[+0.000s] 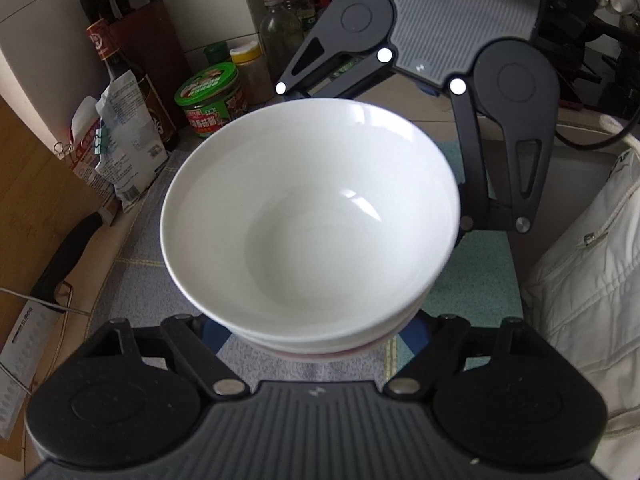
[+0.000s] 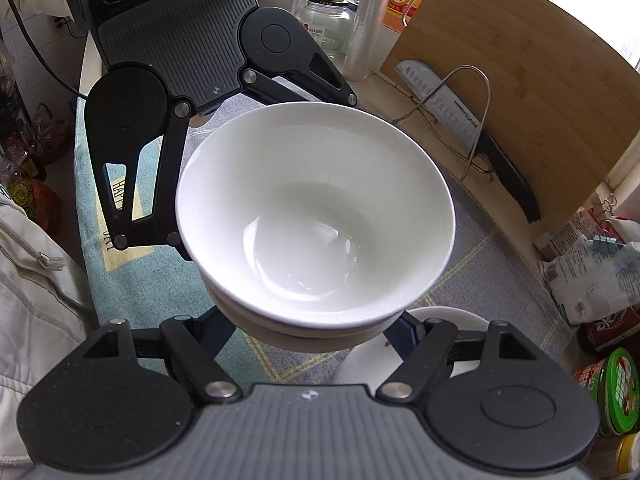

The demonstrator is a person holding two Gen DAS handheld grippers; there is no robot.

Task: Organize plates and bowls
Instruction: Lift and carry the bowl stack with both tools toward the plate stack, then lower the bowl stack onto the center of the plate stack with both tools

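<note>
Two grippers share one load. Biggest first: a bamboo chopping board (image 2: pixel 520 60) leans at 1–2 o'clock in the right wrist view, w/ a grey-blue cloth (image 1: pixel 132 272) spread over the desk (image 1: pixel 106 264) below it. A person's white padded jacket (image 1: pixel 592 280) fills 3–4 o'clock in the left view.

Next, the bowl stack (image 1: pixel 312 216): white bowls nested, dead centre in both views, top one empty & glossy. It sits up between the grippers, clear of the cloth.

Left gripper (image 1: pixel 316 336) comes in from 6 o'clock of its own view, fingers part-spread, blue tips flanking the stack's lowest bowl and grasping it; the tip ends are hidden under the rim. Right gripper (image 2: pixel 314 332) does the same from the opp. side, fingers clenched on the stack's base; seen from the left cam it stands at 12–2 o'clock.

Smaller stuff: a white plate (image 2: pixel 360 364) lies on the cloth at 5 o'clock in the right view, partly under the stack. A cleaver (image 2: pixel 448 108) rests in a wire rack (image 2: pixel 476 80) against the board, approx. 2 o'clock. A clipped paper bag (image 1: pixel 128 148) at 9–10 o'clock in the left view, dark sauce bottle (image 1: pixel 120 68) behind it, green-lidded jar (image 1: pixel 208 92) at 11 o'clock.
</note>
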